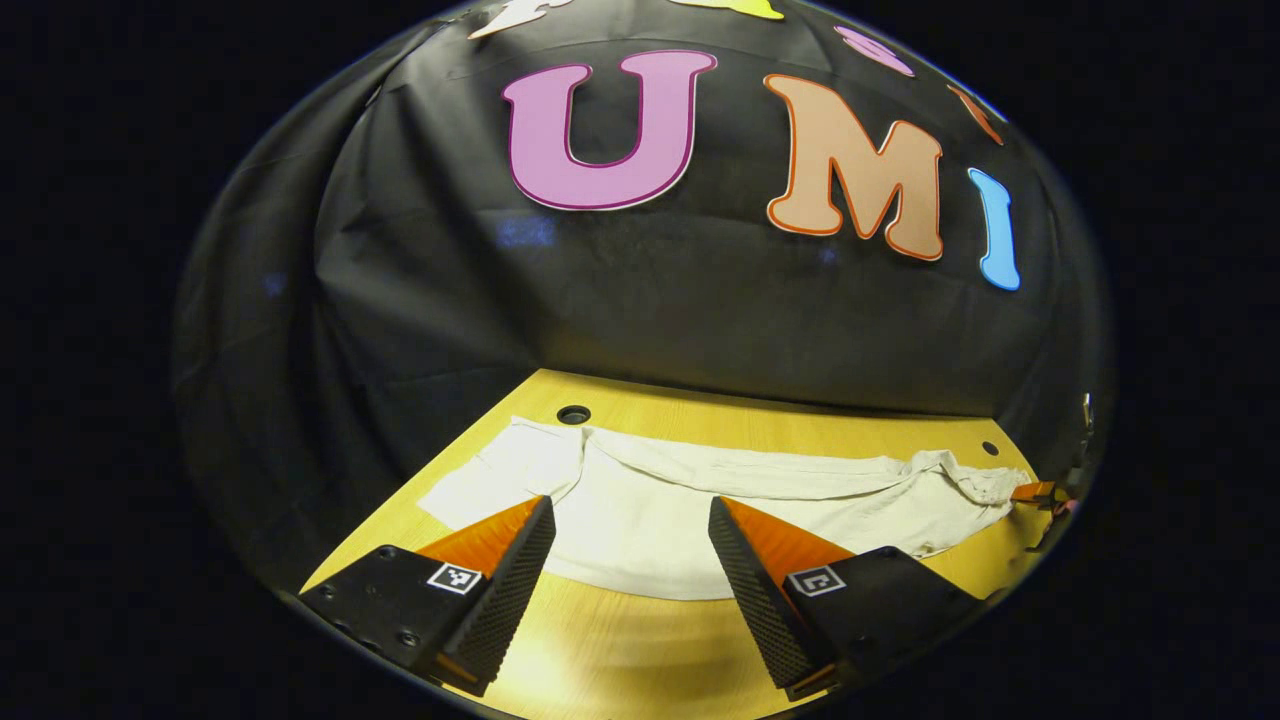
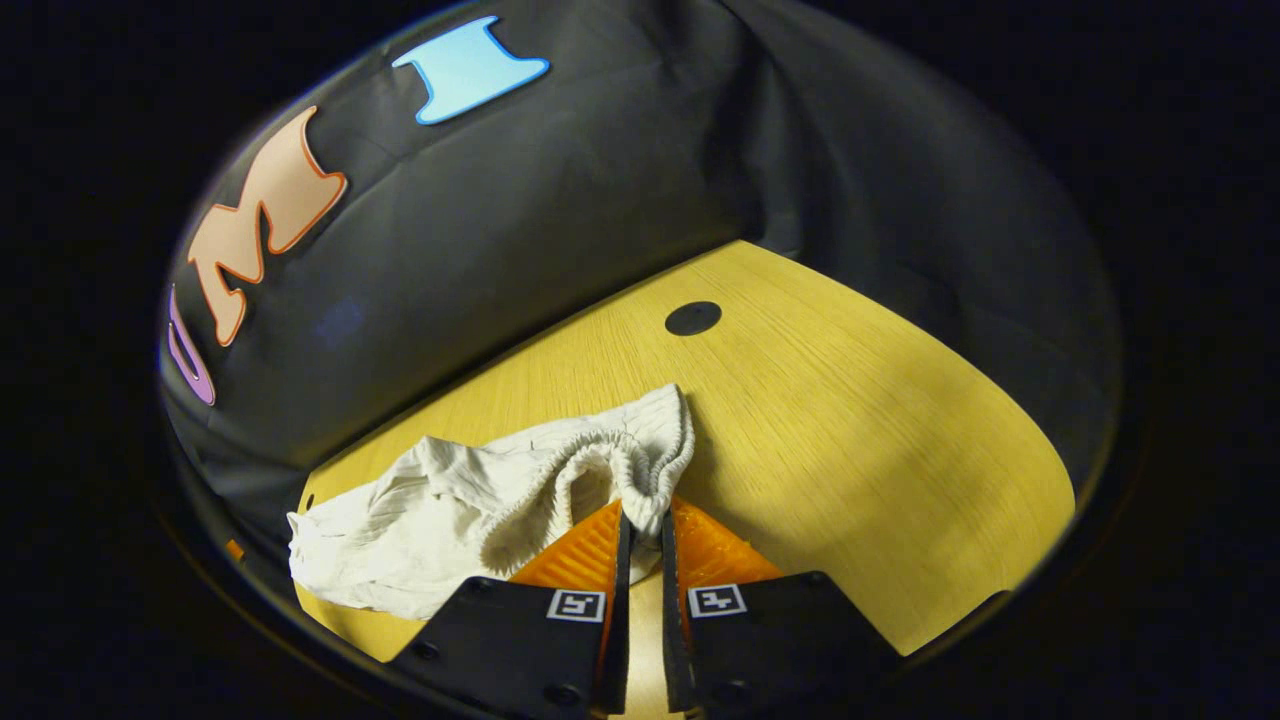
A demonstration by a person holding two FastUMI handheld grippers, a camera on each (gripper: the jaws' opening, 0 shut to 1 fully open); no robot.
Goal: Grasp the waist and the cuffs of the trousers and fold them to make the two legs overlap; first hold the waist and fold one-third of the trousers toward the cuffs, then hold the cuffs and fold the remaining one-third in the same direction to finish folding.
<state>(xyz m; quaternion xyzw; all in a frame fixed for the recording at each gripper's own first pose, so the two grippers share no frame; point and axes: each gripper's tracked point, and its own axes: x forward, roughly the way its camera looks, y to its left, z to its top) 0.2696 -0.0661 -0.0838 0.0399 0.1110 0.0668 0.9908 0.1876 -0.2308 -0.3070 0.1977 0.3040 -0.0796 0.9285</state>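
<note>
Right gripper (image 2: 640, 530), low centre of its view, is clamped on the trousers' (image 2: 450, 510) waistband (image 2: 655, 450), while the left gripper (image 1: 632, 520), jaws wide apart, hovers over the cuff end, the trousers' long axis running across the table (image 1: 620, 660) toward frame right.

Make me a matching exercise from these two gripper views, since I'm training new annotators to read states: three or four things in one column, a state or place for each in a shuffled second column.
Things
1. left gripper
2. right gripper
3. trousers
4. table

States or places
A. pale cloth, lying spread across the wood
B. fingers wide apart, holding nothing
C. yellow wood with a round dark hole
D. fingers closed on the gathered waistband

Pairs: 1-B, 2-D, 3-A, 4-C
</note>
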